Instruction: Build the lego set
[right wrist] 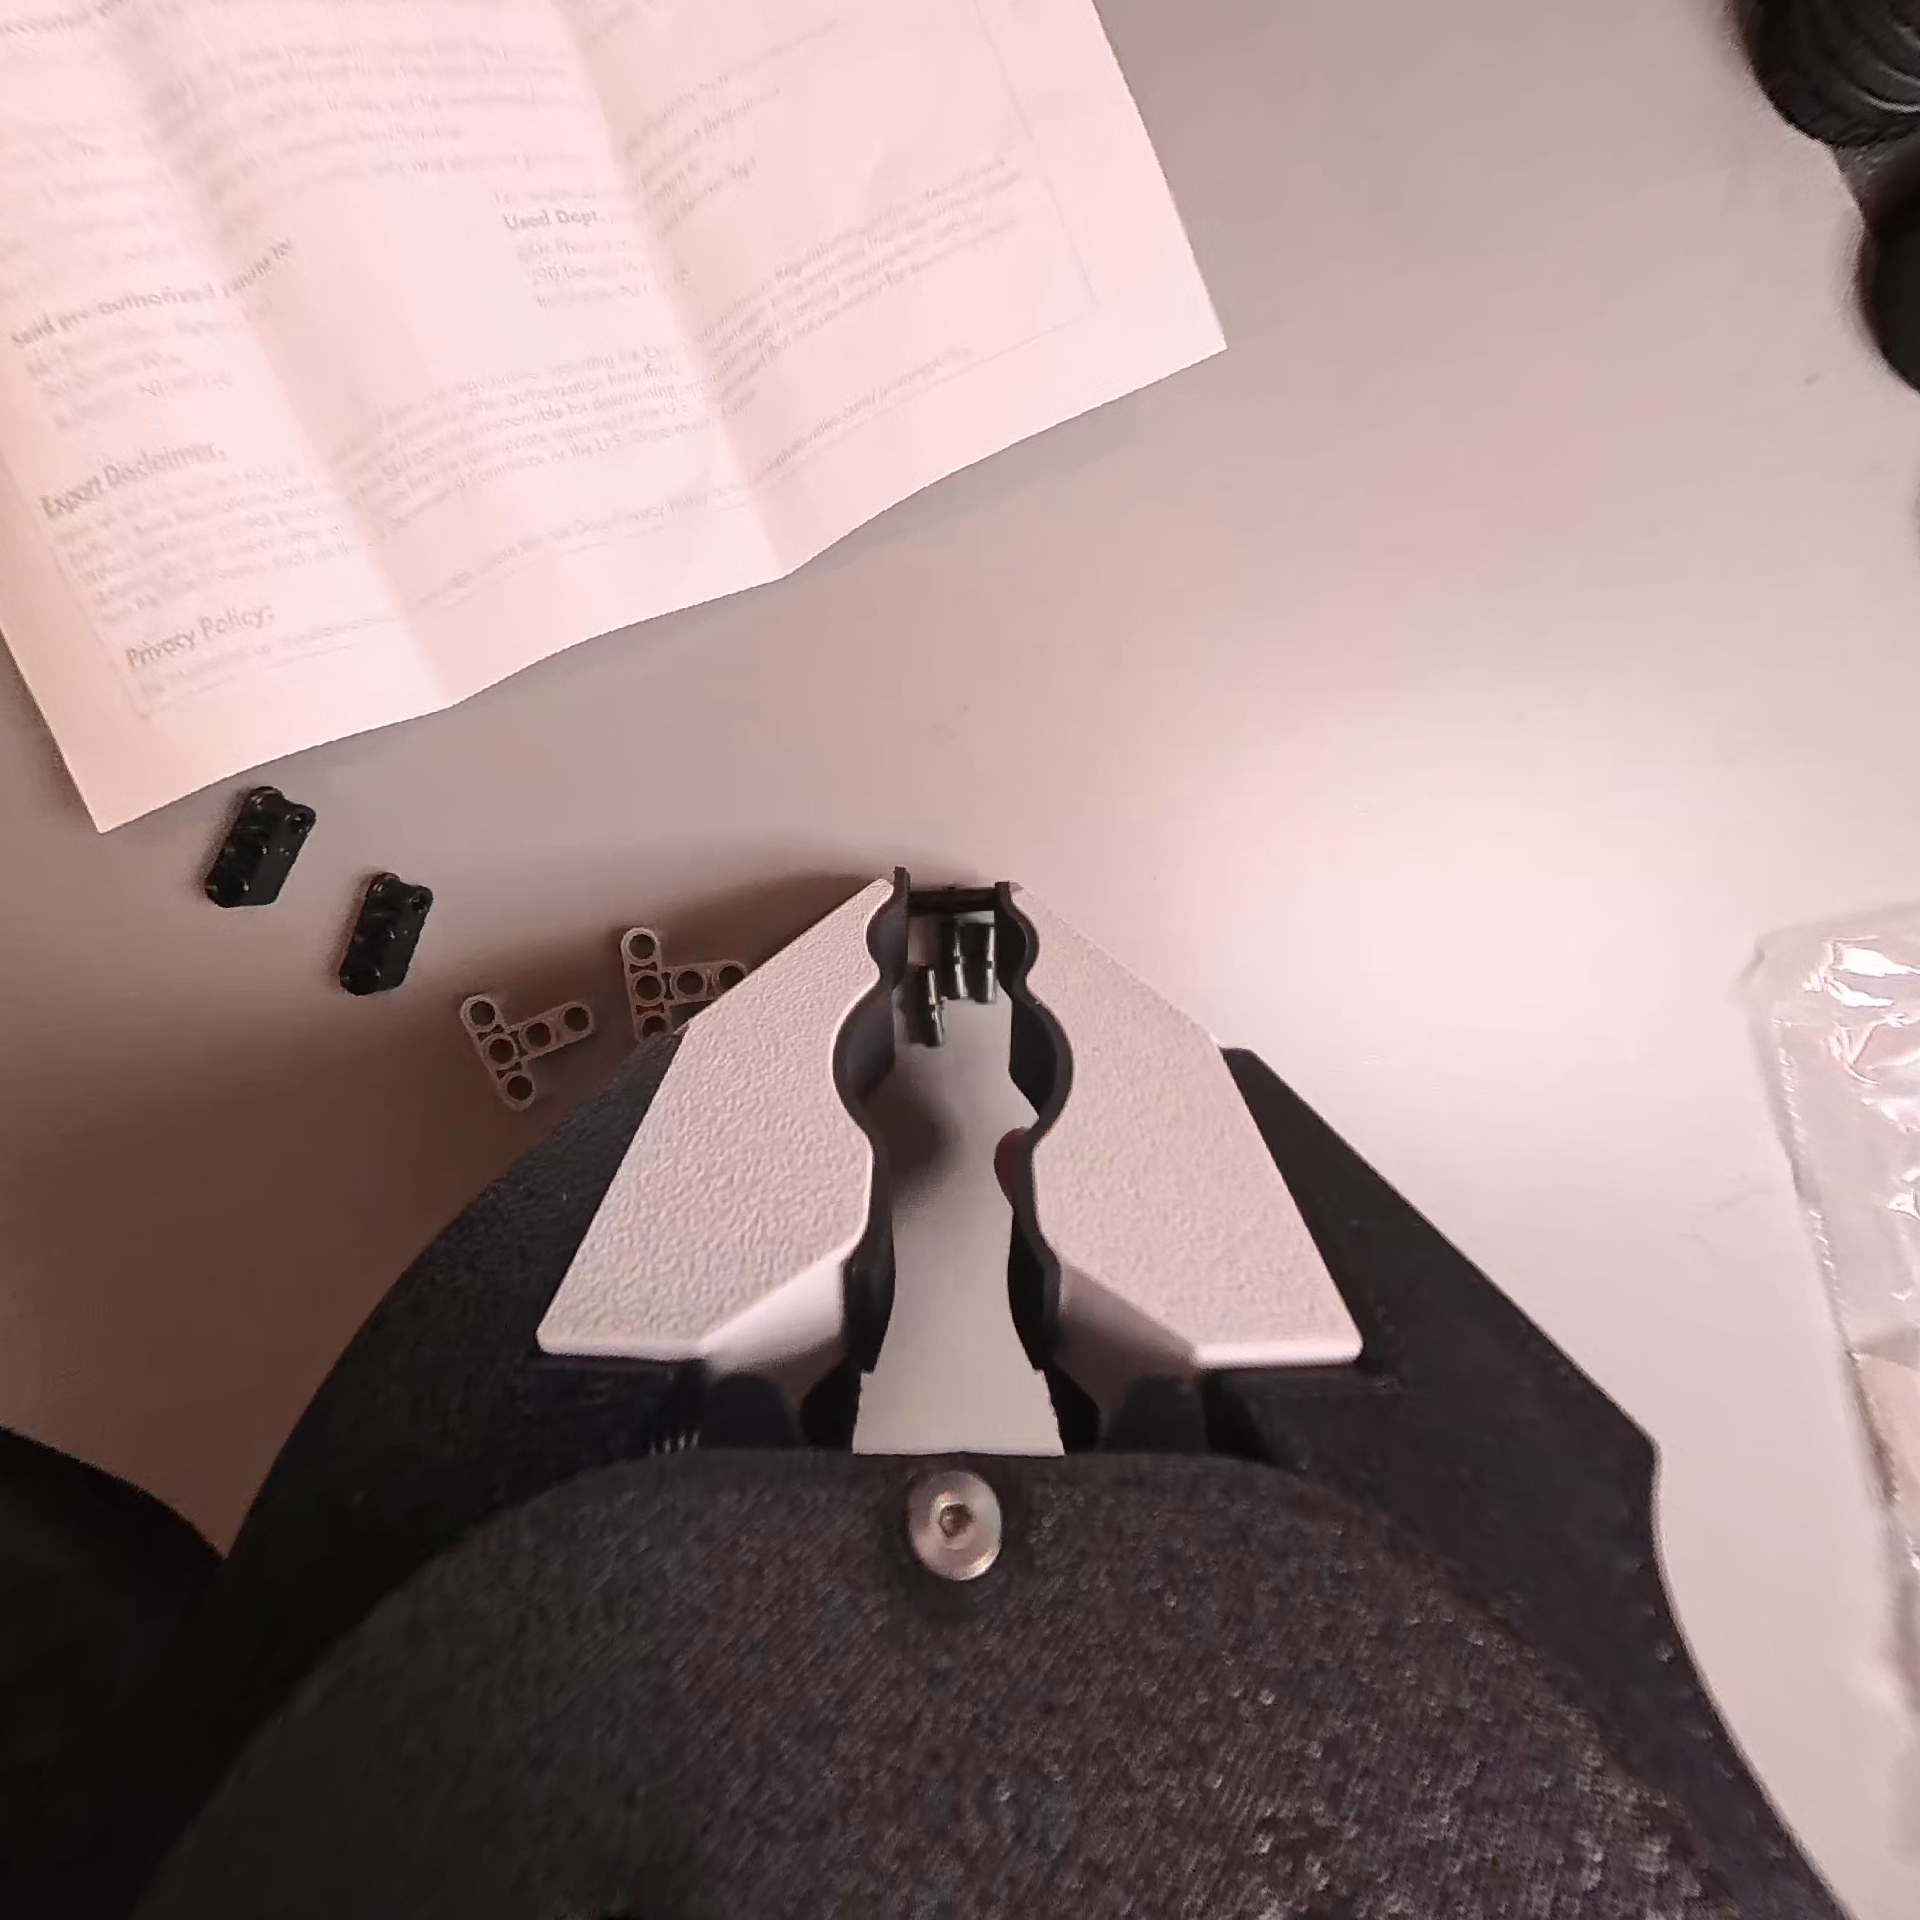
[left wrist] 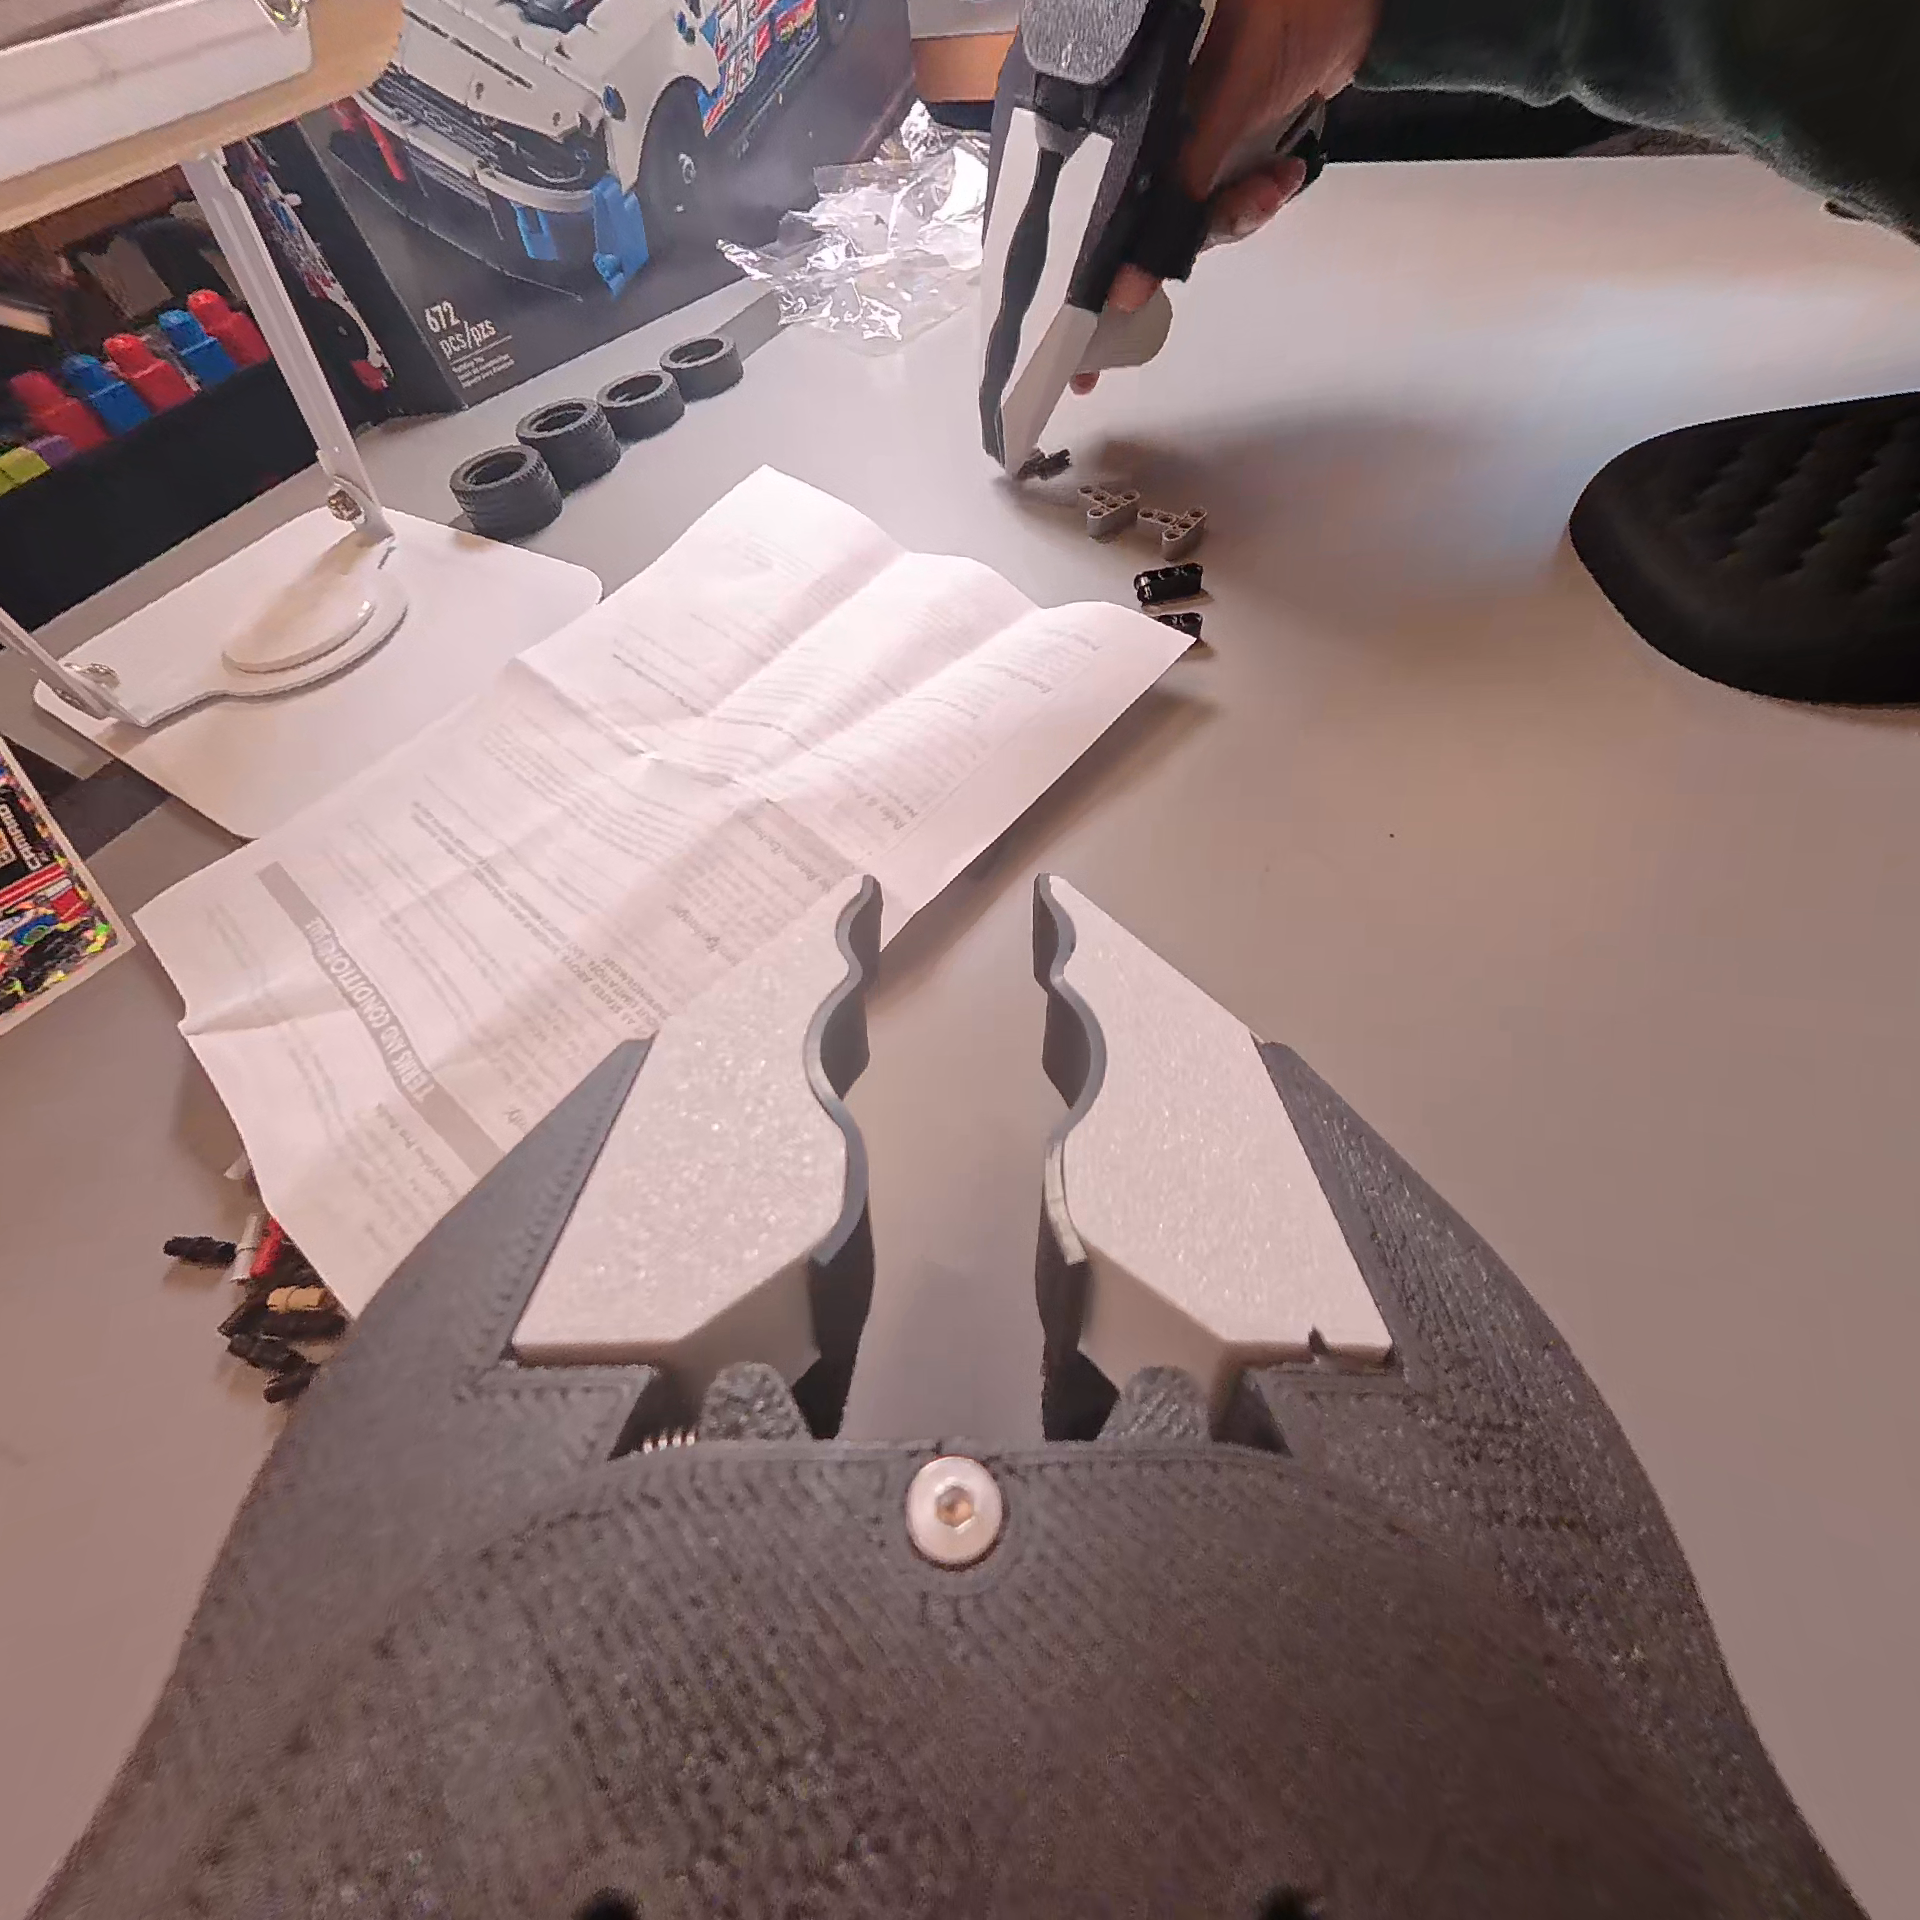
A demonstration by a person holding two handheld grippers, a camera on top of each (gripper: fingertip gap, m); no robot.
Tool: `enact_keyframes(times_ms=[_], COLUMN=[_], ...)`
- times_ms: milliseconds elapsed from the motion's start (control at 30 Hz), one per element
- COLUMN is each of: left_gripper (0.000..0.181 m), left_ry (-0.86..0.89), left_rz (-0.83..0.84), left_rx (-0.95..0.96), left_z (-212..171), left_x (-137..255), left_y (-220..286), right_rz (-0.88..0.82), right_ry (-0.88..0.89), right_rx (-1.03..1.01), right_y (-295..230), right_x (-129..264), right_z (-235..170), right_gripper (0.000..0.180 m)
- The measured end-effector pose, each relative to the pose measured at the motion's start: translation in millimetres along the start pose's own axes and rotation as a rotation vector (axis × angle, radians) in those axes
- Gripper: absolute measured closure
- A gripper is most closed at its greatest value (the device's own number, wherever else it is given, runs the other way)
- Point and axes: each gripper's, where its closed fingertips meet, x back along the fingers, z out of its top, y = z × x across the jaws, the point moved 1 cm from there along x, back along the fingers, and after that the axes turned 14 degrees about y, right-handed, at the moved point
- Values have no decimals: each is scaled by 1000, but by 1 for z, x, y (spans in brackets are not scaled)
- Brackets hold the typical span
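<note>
My right gripper points down at the grey table, its tips closed on a small black lego piece with pins sticking out. It also shows in the left wrist view, held by a hand. Left of it lie two grey T-shaped pieces and two small black pieces. My left gripper is open and empty, above the table at the edge of a folded paper sheet. Several black tyres stand in a row at the back.
The lego box stands at the back left beside a white stand base. A pile of small black pins lies at the left. Crumpled clear plastic bags lie near the right gripper. A black padded object is at the right. The left gripper's tips are roughly 25 cm from the right gripper's.
</note>
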Motion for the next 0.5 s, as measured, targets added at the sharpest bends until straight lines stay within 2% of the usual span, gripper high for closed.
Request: enact_keyframes(times_ms=[100, 200, 300, 500], left_gripper=[153, 153, 153, 153], left_ry=[2, 10, 11, 11], left_rz=[2, -1, -6, 7], left_rx=[-13, -18, -24, -12], left_z=[2, 4, 5, 4], left_x=[1, 2, 1, 2], left_y=[1, 2, 3, 1], right_rz=[-24, -32, -25, -39], right_ry=[42, 22, 12, 48], right_rx=[-27, -61, -75, -71], right_y=[7, 13, 12, 12], right_x=[17, 26, 23, 17], right_z=[3, -12, -25, -24], right_gripper=[166, 166, 165, 159])
